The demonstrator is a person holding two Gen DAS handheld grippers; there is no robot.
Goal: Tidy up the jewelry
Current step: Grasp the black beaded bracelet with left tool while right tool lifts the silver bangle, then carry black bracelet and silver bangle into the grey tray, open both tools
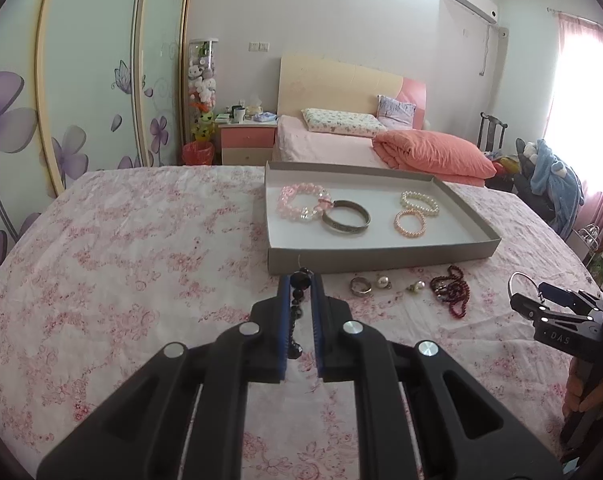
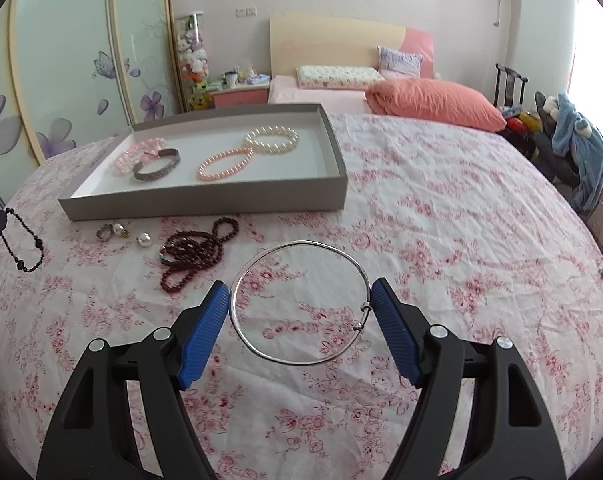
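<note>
Fingers, left gripper point(image 1: 301, 280): shut tight on black bead strand point(image 1: 297, 312), tail dangling.
Fingers, right gripper point(image 2: 299, 296): spread wide, pads bracing silver hoop bangle point(image 2: 297, 304) at 9 and 3 o'clock.
Grey tray point(image 1: 381, 258): 12 o'clock of left gripper, four bracelets inside.
You: lift strand clear over near wall, lower onto bare floor, then release.

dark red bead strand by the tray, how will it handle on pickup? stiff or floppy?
Likely floppy: the dark red bead strand lies in loose, overlapping loops on the floral cloth, so a pinch would probably lift one loop and leave the rest dangling. Round beads may slip on the pads. The black bead strand hangs limp from the left hand-held gripper, which suggests similar behaviour.
</note>
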